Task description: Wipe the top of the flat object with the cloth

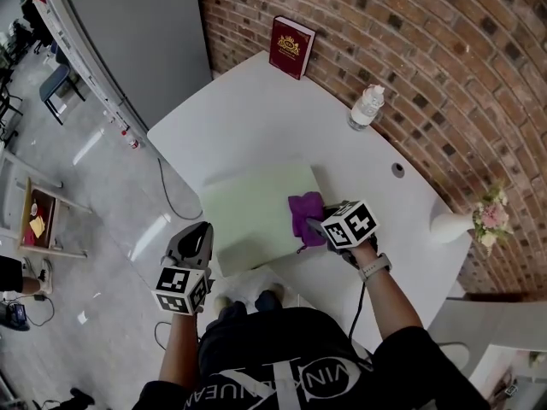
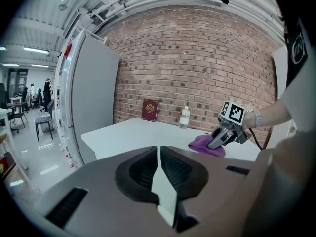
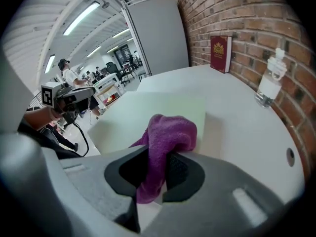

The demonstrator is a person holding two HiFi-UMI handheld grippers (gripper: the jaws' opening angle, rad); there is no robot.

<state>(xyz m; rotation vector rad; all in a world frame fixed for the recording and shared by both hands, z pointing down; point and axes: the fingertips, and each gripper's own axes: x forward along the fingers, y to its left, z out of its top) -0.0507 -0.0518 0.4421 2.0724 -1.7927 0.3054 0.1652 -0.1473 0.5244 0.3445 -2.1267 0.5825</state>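
right tongs (image 3: 159, 168): clamped on the purple cloth (image 3: 168, 135). The wad bunches out ahead of my tips and the tail hangs back between the jaws.
left tongs (image 2: 159, 167): jaws together, nothing in them. I hold them off the table's near edge, aimed across at the right tongs.
cloth position: under my right tips, on the right-hand part of the pale green flat board (image 1: 256, 216), close to its right edge.
board: ahead-left of the right tongs, ahead-right of the left. It lies flat, and most of its top is left of the cloth.
step: wipe stroke, I reckon. Press the wad flat and drag it left in overlapping passes, cloth only, no jaw plastic on the board.
risk: the board looks light and may slide under drag. My left tongs could pin the near corner.
surface: white table (image 1: 248, 109), smooth, rounded edge. There's a cable hole (image 1: 397, 169) right of the right tongs. A water bottle (image 1: 367, 107) and a red book (image 1: 291, 47) stand beyond them.
room: brick wall (image 1: 444, 49) behind the table, grey cabinet (image 1: 137, 24) to the left, glossy floor, desks farther off.
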